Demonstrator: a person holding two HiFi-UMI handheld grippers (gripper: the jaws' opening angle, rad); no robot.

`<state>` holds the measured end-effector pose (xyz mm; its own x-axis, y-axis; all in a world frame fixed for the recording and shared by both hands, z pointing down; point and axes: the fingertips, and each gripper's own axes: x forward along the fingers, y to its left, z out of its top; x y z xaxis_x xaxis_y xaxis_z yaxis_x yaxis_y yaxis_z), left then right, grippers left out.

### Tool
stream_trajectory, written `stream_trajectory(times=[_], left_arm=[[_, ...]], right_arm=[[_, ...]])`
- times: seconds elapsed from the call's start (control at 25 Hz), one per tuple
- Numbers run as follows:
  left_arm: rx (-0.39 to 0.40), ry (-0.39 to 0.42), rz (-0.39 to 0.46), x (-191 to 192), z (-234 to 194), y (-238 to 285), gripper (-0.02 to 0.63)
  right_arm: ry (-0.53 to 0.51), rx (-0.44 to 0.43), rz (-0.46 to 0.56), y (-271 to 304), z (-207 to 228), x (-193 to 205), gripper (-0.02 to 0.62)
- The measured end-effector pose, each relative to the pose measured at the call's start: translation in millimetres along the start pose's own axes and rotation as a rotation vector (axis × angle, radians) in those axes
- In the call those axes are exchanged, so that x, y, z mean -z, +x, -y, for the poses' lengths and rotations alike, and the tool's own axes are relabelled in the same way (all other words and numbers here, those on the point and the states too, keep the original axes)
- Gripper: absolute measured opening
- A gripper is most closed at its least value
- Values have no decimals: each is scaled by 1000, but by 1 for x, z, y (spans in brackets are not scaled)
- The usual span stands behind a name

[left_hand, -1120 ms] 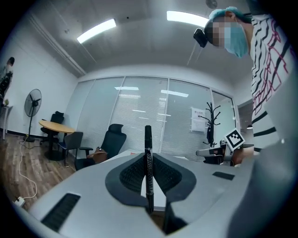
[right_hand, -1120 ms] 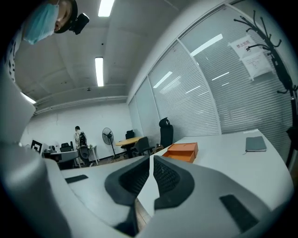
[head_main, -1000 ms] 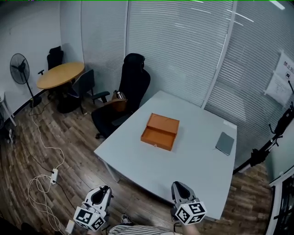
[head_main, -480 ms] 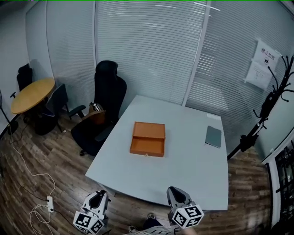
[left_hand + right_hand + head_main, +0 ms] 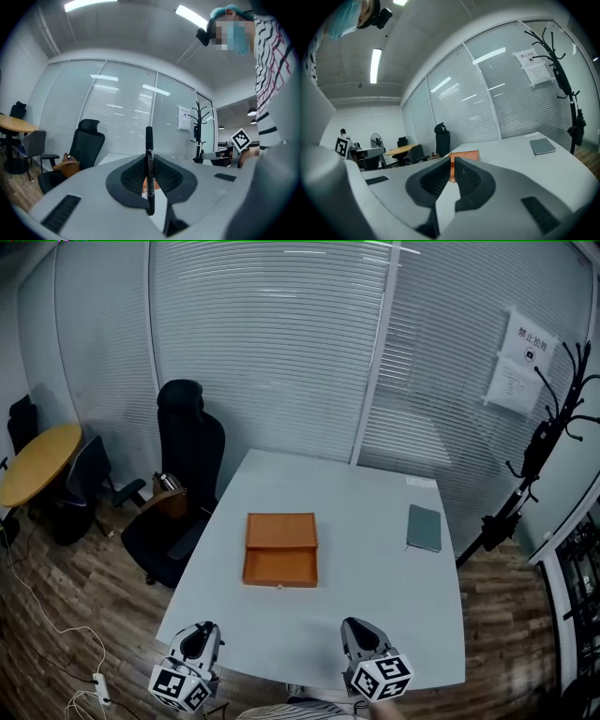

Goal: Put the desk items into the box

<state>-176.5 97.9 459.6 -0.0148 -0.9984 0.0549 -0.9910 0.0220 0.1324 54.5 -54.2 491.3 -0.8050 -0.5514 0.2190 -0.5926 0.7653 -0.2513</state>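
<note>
Print on marker [image 5: 149, 168]: "TWIN MARKER"; print on wall notice [image 5: 528, 343] illegible.

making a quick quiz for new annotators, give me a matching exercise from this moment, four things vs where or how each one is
Things:
1. black marker
2. orange box
3. grey notebook
4. right gripper

Place or state:
a. shut, nothing between the jaws
b. lying flat on the right side of the table
c. clamped upright in the left gripper
d. open, in the middle of the table

Pairs: 1-c, 2-d, 3-b, 4-a
</note>
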Motion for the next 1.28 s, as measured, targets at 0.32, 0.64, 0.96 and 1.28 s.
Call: stream_trajectory(times=[0.32, 0.64, 0.96, 1.28], left_arm=[[98, 60, -11, -9, -3, 107, 52], [211, 148, -79, 0, -5, 189, 52], [339, 252, -189, 18, -23, 248, 52], [440, 327, -312, 53, -31, 286, 52]], right_arm=[[18, 30, 18, 45, 49, -21, 28], [17, 61, 2, 69, 69, -21, 28], [74, 163, 13, 73, 55, -14, 28], [108, 259, 20, 72, 41, -3, 28]])
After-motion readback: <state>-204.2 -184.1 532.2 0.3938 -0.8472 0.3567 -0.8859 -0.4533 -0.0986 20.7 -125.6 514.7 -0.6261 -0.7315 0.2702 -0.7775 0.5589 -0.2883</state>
